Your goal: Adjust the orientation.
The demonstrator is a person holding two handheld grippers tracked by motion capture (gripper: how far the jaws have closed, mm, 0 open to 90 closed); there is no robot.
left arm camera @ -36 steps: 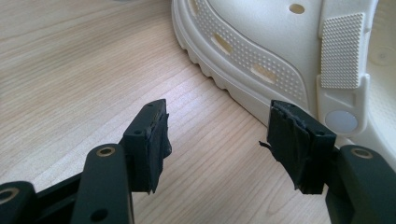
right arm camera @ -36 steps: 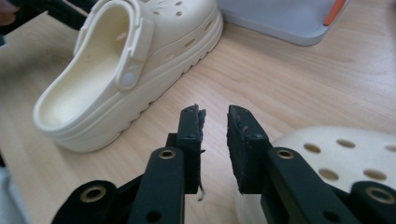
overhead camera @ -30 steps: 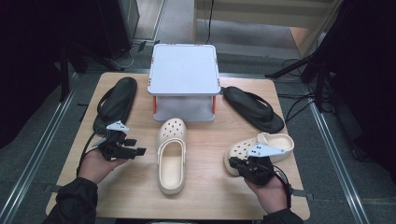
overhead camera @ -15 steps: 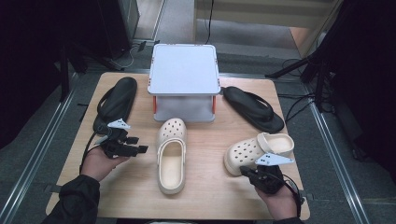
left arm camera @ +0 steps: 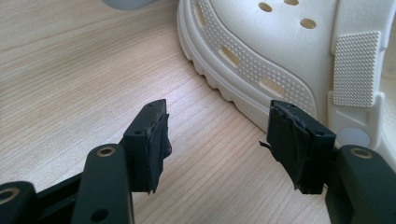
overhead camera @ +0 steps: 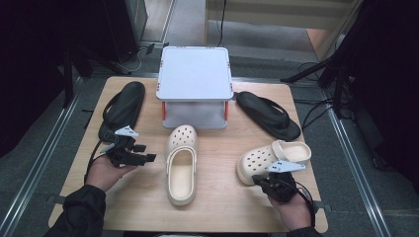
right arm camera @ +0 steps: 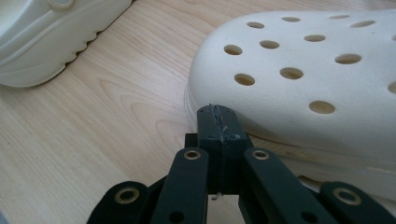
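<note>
Jaws of right gripper clenched on nothing, tips just beside the toe of the cream clog at lower right of the high view. Left gripper released, jaws spread near the second clog at frame centre. Judged best: spread the right jaws, straddle the clog's rim, then squeeze firmly; avoid nudging it across the table.

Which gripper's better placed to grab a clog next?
Probably the left. The left gripper has its jaws open beside the middle clog. The right gripper sits shut against the right clog, gripping nothing, and would have to reopen first.
</note>
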